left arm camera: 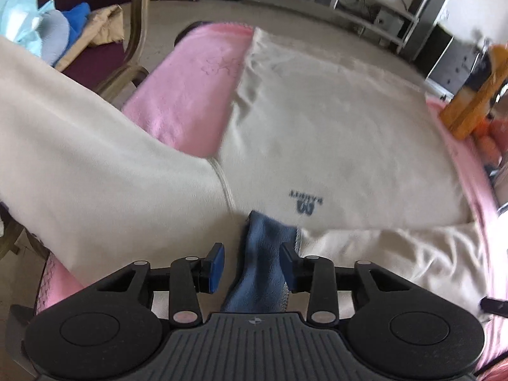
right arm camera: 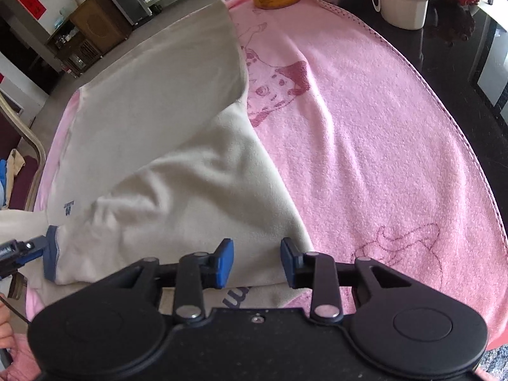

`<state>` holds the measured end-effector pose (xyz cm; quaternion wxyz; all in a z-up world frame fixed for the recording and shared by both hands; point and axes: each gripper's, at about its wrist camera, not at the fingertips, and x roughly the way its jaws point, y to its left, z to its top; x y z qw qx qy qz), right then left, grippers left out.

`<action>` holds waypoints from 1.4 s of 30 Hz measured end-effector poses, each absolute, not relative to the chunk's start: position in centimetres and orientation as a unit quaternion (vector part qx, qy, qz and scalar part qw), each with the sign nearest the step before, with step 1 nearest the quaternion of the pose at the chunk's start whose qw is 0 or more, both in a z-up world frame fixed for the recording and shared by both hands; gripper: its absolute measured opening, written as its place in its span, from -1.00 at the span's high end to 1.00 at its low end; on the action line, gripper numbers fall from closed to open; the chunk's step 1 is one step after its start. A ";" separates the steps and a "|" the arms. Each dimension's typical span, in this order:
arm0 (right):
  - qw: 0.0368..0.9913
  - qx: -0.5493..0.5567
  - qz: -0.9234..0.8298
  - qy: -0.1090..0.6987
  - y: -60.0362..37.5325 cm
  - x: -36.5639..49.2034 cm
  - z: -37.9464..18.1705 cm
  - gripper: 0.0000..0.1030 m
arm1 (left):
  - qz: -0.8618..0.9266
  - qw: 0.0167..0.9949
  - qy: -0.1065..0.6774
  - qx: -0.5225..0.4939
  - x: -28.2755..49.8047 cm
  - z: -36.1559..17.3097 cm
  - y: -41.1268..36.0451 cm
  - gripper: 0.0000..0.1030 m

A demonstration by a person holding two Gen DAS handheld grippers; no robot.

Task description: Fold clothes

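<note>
left gripper point(left arm camera: 252, 262): jaws standing apart around blue collar point(left arm camera: 263, 254) | right gripper point(right arm camera: 257, 262): jaws standing apart over folded sleeve point(right arm camera: 203, 190) | cream sweatshirt point(left arm camera: 333, 133) lying on pink towel point(right arm camera: 381, 143)

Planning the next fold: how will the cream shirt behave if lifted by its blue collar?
The cream shirt is probably floppy: it creases and drapes over the pink towel. Lifted by the blue collar, it would likely sag. Its fleecy surface suggests little slipping.

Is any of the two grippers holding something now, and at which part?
Neither holds anything. The left gripper is open, jaws apart around the blue collar of the cream shirt. The right gripper is open over the shirt's folded edge.
</note>
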<state>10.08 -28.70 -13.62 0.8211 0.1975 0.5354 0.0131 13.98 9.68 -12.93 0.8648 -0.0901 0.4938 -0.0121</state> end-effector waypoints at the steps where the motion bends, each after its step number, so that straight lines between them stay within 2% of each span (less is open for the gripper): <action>1: 0.821 0.197 0.012 0.536 -28.7 10.1 -13.6 0.38 | -0.013 0.862 0.499 -0.089 14.2 -13.2 9.5 0.45; 4: 0.820 0.194 0.010 0.538 -28.6 10.2 -13.6 0.38 | -0.011 0.861 0.503 -0.076 14.7 -13.7 8.9 0.57; 5: 0.820 0.193 0.009 0.538 -28.6 10.2 -13.6 0.38 | -0.012 0.865 0.497 -0.065 14.4 -13.5 8.5 0.77; 6: 0.820 0.194 0.009 0.538 -28.6 10.2 -13.6 0.38 | -0.014 0.869 0.491 -0.054 14.1 -13.3 8.2 0.87; 8: 0.819 0.196 0.009 0.539 -28.6 10.2 -13.7 0.38 | -0.011 0.882 0.470 -0.036 13.3 -12.6 7.6 0.94; 12: 0.818 0.200 0.008 0.539 -28.7 10.3 -13.7 0.38 | -0.002 0.901 0.433 -0.012 11.4 -11.1 6.8 0.94; 17: 0.820 0.194 0.005 0.539 -28.5 10.3 -13.9 0.38 | 0.030 0.885 0.465 0.011 12.6 -12.7 6.8 0.87; 19: 0.820 0.191 0.006 0.539 -28.5 10.3 -13.9 0.38 | 0.036 0.878 0.477 0.012 13.0 -13.2 6.9 0.76; 22: 0.821 0.197 0.011 0.536 -28.7 10.2 -13.8 0.29 | 0.008 0.885 0.465 -0.002 12.3 -12.5 6.9 0.41; 23: 0.823 0.201 0.014 0.531 -28.8 10.0 -13.6 0.28 | -0.001 0.888 0.460 -0.007 12.1 -12.3 6.9 0.40; 27: 0.845 0.253 0.044 0.470 -29.6 9.3 -11.6 0.32 | -0.038 0.895 0.443 -0.026 11.2 -11.3 6.8 0.50; 28: 0.848 0.268 0.047 0.456 -29.8 9.4 -11.2 0.50 | -0.047 0.897 0.439 -0.030 11.0 -11.0 6.8 0.50; 30: 0.848 0.290 0.047 0.442 -30.1 10.3 -10.7 0.65 | -0.065 0.900 0.430 -0.039 10.6 -10.6 6.7 0.50; 32: 0.850 0.293 0.036 0.435 -30.0 11.8 -10.6 0.64 | -0.079 0.897 0.435 -0.014 10.8 -11.2 5.5 0.50; 33: 0.853 0.289 0.025 0.434 -29.9 12.7 -10.6 0.53 | -0.081 0.896 0.436 -0.005 10.8 -11.4 5.0 0.50; 34: 0.855 0.281 0.015 0.435 -29.9 13.5 -10.8 0.34 | -0.083 0.895 0.437 0.003 10.8 -11.6 4.6 0.50; 35: 0.858 0.268 0.007 0.438 -29.7 14.4 -11.0 0.30 | -0.084 0.894 0.440 0.000 10.9 -11.8 4.7 0.50; 39: 0.852 0.235 -0.009 0.467 -29.4 17.8 -13.2 0.30 | -0.078 0.887 0.454 -0.014 11.5 -12.4 5.1 0.50; 41: 0.852 0.220 -0.016 0.475 -29.2 18.6 -13.9 0.40 | -0.067 0.883 0.465 -0.014 12.0 -13.0 5.3 0.50; 42: 0.854 0.211 -0.017 0.476 -29.1 18.8 -14.1 0.87 | -0.062 0.882 0.467 -0.008 12.1 -13.1 5.3 0.50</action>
